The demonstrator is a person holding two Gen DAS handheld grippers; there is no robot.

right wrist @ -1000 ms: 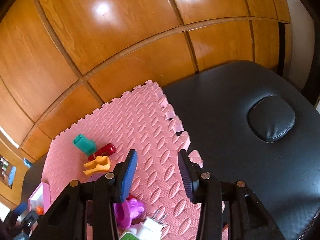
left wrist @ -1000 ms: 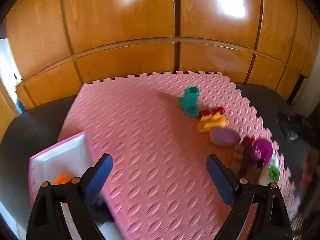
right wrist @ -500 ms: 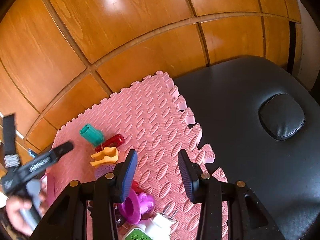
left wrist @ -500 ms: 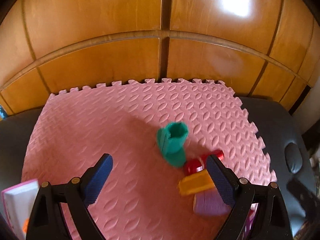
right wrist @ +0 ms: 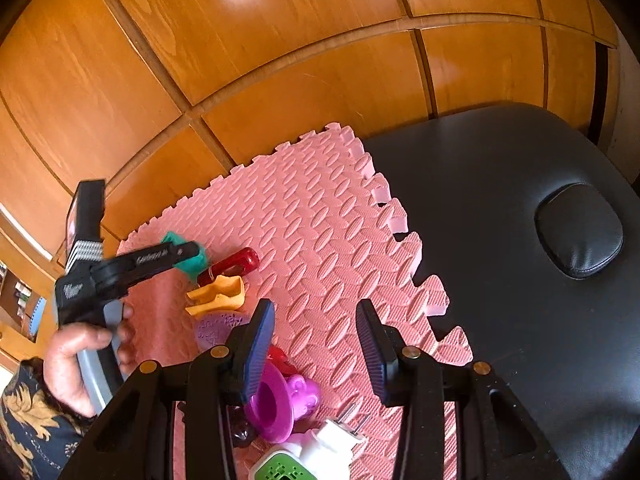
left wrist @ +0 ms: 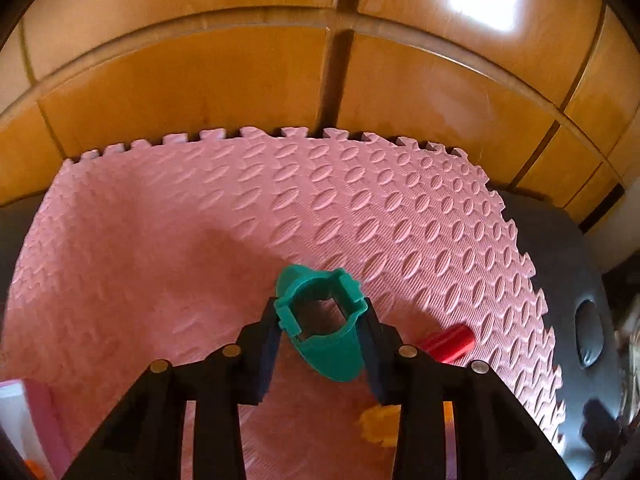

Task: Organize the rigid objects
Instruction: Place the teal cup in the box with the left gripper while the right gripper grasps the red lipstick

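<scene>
A teal hollow plastic piece (left wrist: 332, 356) stands on the pink foam mat (left wrist: 320, 208). My left gripper (left wrist: 320, 312) is closing around it, with a pad pressed against each side. The right wrist view shows that same left gripper (right wrist: 188, 254), held by a hand (right wrist: 76, 352), clamped on the teal piece (right wrist: 194, 264). Just beside it lie a red cylinder (right wrist: 236, 264), a yellow piece (right wrist: 220, 294) and a purple disc (right wrist: 216, 326). My right gripper (right wrist: 316, 312) hangs open over bare mat, nothing between its fingers.
A magenta toy (right wrist: 276, 404), a white plug (right wrist: 324, 440) and a green adapter (right wrist: 280, 468) lie at the mat's near edge. A pink-rimmed white box (left wrist: 16, 400) sits at the lower left. Black padded table (right wrist: 500, 200) extends right; wooden panels stand behind.
My left gripper swept right from the white box to the teal piece, came down and closed on it. The right gripper stayed put, its jaws unchanged.
</scene>
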